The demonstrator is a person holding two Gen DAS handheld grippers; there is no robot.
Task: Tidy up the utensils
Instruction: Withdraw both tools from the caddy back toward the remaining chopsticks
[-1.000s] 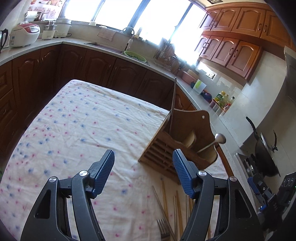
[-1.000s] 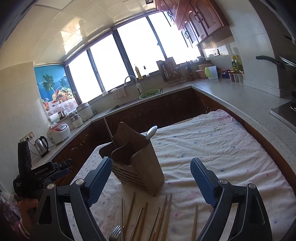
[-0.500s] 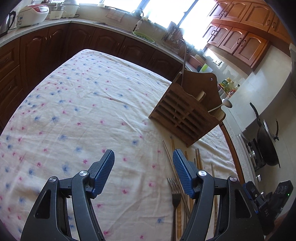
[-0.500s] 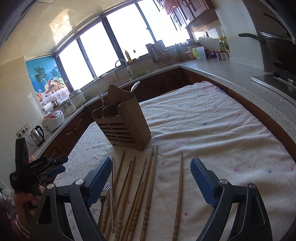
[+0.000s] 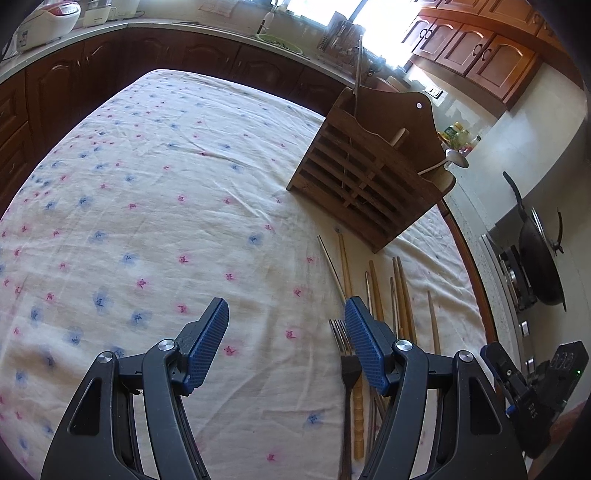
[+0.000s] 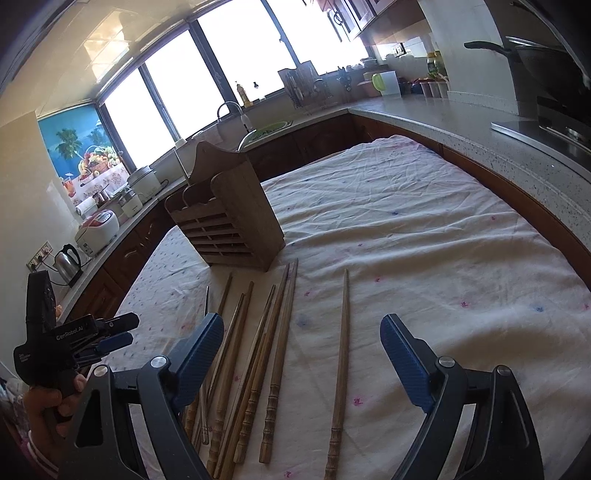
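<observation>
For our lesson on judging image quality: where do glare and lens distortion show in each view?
Left wrist view: the windows blow out white above the wooden holder, and the tablecloth edges bulge. Right wrist view: the same windows are overexposed, the counter curves, corners go dark; the chopsticks stay sharp.

Strong daylight from the windows (image 6: 236, 70), blown out to pure white, no detail behind the glass; same clipping at top of left wrist view; tablecloth (image 5: 155, 206) evenly lit and sharp, creases readable; soft short shadows beside the wooden holder (image 6: 236, 225); warm flare on the upper cabinets (image 5: 476, 48); heavy fisheye bend, counter edges curve; black vignette in the corners; no motion blur.
</observation>
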